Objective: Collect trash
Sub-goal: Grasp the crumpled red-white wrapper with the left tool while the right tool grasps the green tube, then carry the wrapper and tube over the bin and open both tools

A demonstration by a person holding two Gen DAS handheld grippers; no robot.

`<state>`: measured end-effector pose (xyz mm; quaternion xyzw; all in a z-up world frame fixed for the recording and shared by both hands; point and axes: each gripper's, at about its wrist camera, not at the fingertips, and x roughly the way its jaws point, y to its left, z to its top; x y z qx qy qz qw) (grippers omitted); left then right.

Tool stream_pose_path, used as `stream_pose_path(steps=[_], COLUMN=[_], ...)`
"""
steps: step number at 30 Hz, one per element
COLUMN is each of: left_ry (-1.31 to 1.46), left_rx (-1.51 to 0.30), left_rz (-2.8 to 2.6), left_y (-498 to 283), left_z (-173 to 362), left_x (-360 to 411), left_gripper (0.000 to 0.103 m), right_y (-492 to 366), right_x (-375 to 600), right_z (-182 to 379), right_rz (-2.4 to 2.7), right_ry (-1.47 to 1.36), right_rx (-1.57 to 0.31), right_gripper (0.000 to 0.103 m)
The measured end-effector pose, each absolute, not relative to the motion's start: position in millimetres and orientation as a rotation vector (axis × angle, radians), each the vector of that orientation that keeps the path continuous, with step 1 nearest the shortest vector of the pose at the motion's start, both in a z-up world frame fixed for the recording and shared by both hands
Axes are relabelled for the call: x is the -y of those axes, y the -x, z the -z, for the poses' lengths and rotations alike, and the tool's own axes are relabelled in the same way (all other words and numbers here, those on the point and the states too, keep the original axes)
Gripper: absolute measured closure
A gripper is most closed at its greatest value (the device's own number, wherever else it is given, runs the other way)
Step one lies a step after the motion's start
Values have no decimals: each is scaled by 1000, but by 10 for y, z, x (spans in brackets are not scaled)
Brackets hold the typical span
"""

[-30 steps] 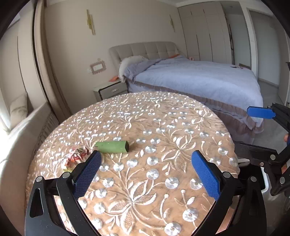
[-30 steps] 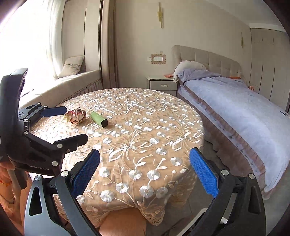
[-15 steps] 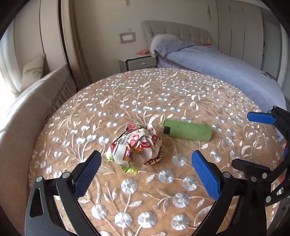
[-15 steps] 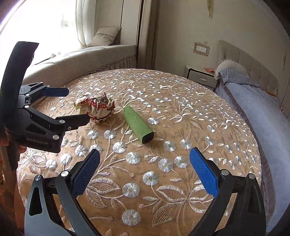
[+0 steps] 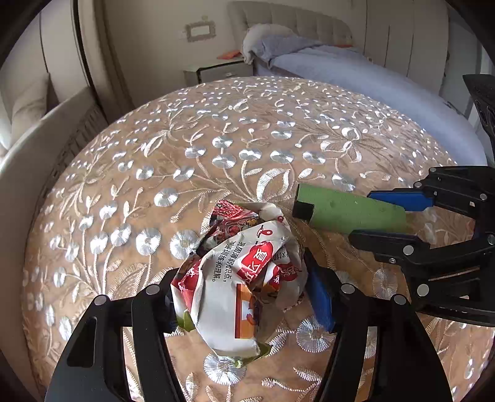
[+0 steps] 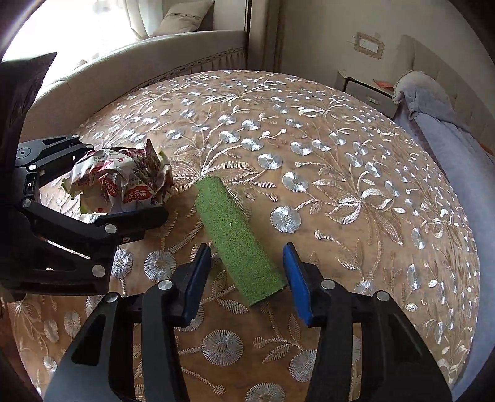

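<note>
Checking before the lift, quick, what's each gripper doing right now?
Left gripper: jaws just closing, shut on the crumpled wrapper.
Right gripper: jaws just closing around the green block; gaps remain, still open.

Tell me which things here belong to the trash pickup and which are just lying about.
Job: crumpled wrapper, green block, left tool, right tool.
Just there: table, bed, nightstand, cushion.

crumpled wrapper (image 5: 244, 278) — Chinese print, upside down
</note>
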<state>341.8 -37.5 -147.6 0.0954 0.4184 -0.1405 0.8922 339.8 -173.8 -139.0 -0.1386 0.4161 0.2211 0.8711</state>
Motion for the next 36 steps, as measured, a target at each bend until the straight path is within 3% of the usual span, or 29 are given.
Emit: stream_pose_path(steps=[6, 16, 36], left_ry=[-142, -141, -182], left_rx=[-834, -671, -576], left_rz=[272, 216, 297], left_y=[-3171, -2337, -1228], left_z=[1371, 1015, 805], left_x=[340, 598, 1566], left_gripper=[45, 45, 45], right_y=[-3150, -2397, -971], right_x=[1786, 2135, 3014], right_z=[1364, 1081, 788], right_rz=[-472, -430, -295], right_ry=[238, 124, 68], right_rx=[-843, -715, -560], right_gripper=[76, 76, 76])
